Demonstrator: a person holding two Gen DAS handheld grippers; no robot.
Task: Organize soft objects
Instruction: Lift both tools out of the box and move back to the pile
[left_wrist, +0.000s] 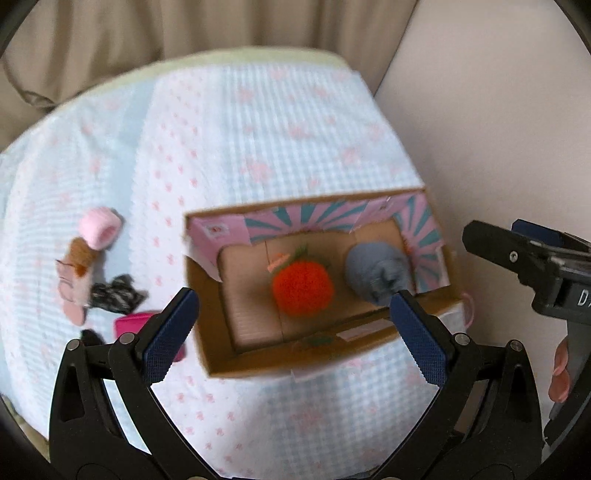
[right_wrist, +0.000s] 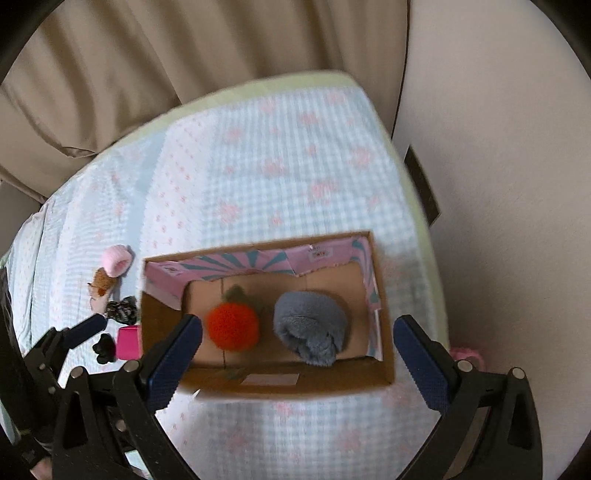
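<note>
Orange plush (left_wrist: 302, 287) inside cardboard box (left_wrist: 207, 291)

Box (right_wrist: 266, 384) top open w/ bare floor left; soft pile (left_wrist: 96, 280) crowds bed (left_wrist: 258, 147) left.

Home, likely bedroom: bed with quilted blue-check, pink-bow coverlet (right_wrist: 258, 177) fills view; beige curtains (right_wrist: 166, 55) at 12 o'clock; plain cream wall (right_wrist: 498, 184) at 3 o'clock.

Both my wrist cameras look steeply down past my open fingers from well above, sharing the cardboard box (left_wrist: 321, 347) (right_wrist: 280, 384) on the bedspread (left_wrist: 229, 147) (right_wrist: 258, 177).
</note>
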